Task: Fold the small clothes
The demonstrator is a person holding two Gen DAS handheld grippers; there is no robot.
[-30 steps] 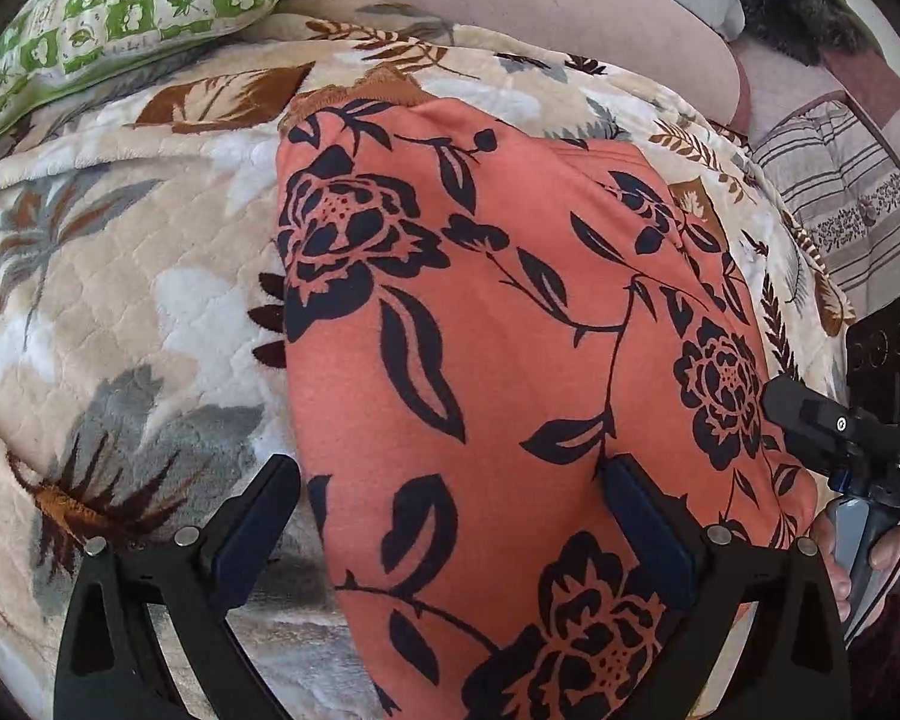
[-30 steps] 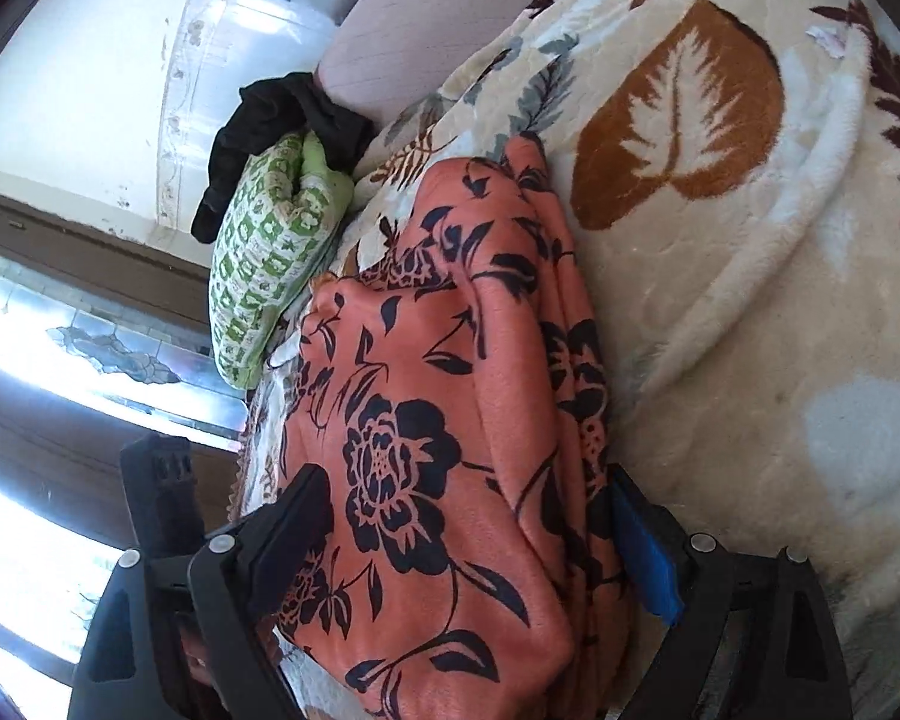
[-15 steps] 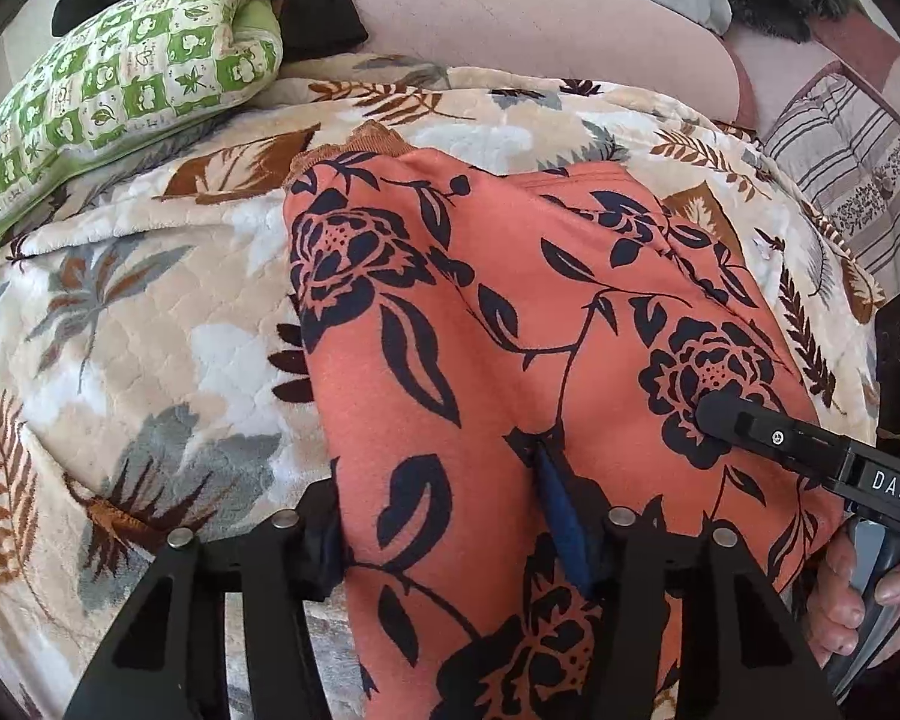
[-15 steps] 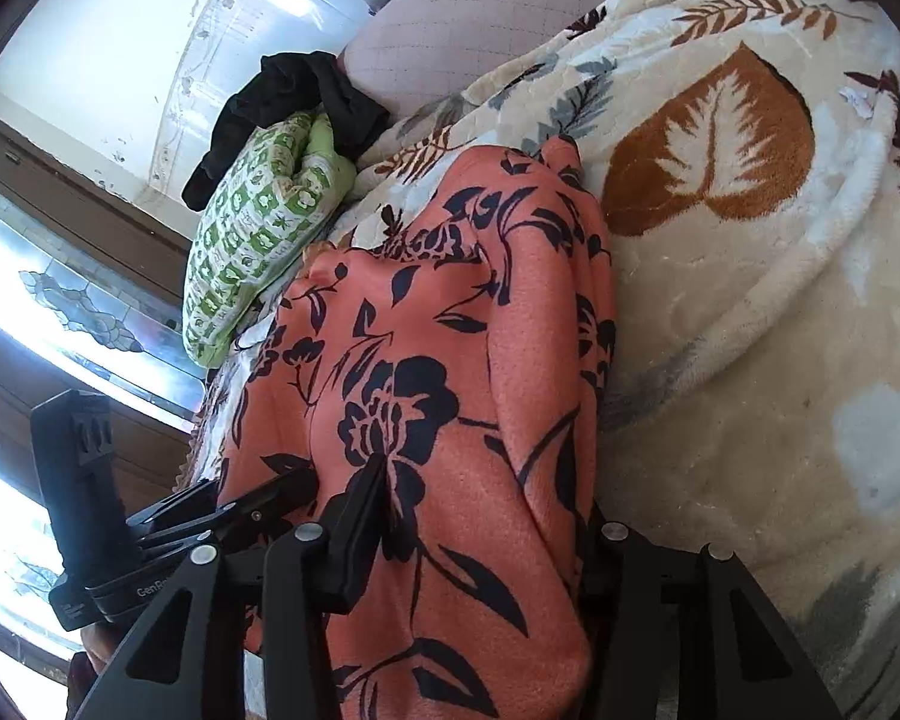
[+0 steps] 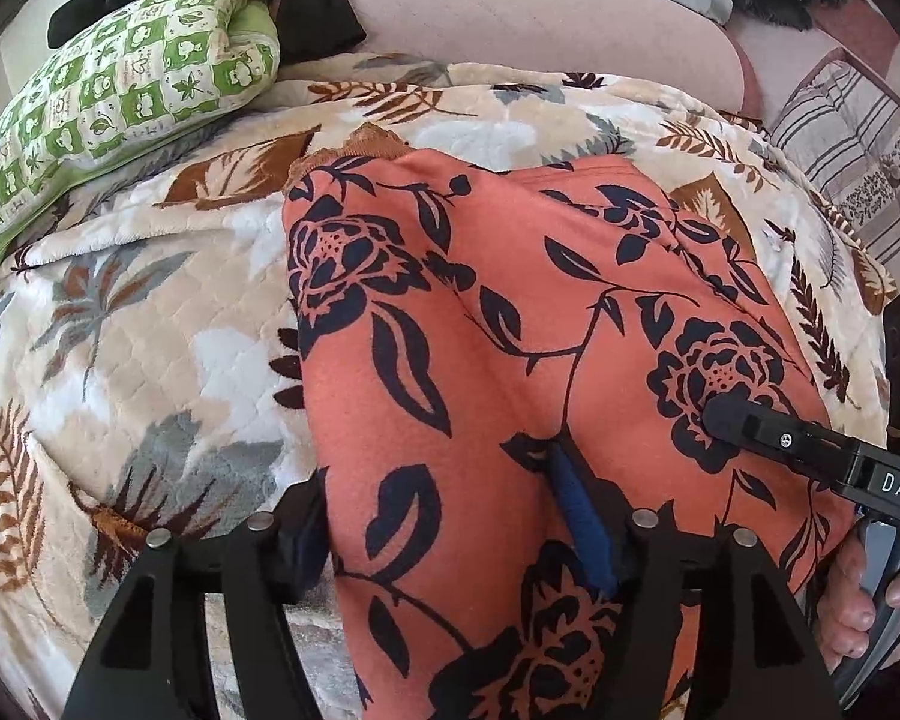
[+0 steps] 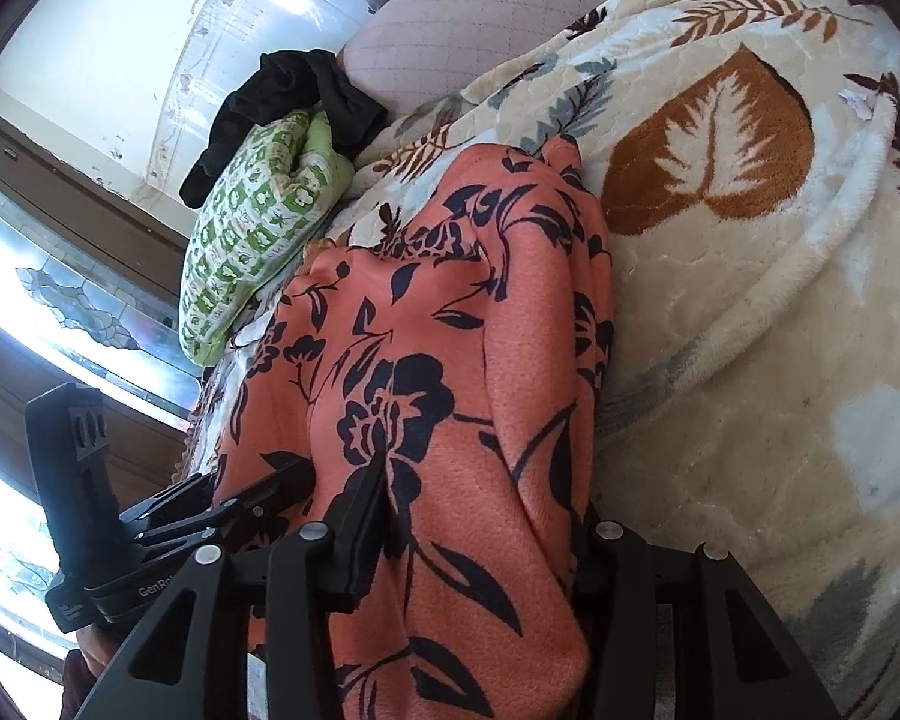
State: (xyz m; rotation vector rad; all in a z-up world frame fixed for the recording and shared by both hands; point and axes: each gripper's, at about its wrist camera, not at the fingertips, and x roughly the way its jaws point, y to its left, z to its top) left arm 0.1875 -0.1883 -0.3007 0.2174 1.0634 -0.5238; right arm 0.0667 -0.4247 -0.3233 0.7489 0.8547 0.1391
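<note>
An orange knit garment printed with black roses is lying bunched on a plush, quilted leaf-patterned blanket. The left claw is opening, its pads still sunk into a raised fold of the cloth. The right claw is pinching a thick ridge of the same garment. A green checkered pillow is sitting well apart.

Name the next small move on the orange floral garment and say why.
Probably lift both grippers together and carry the near edge toward the far end. The left gripper, jaws opening, and the right gripper each have a bunched fold of the orange garment between their fingers, and it lies long on the blanket.
</note>
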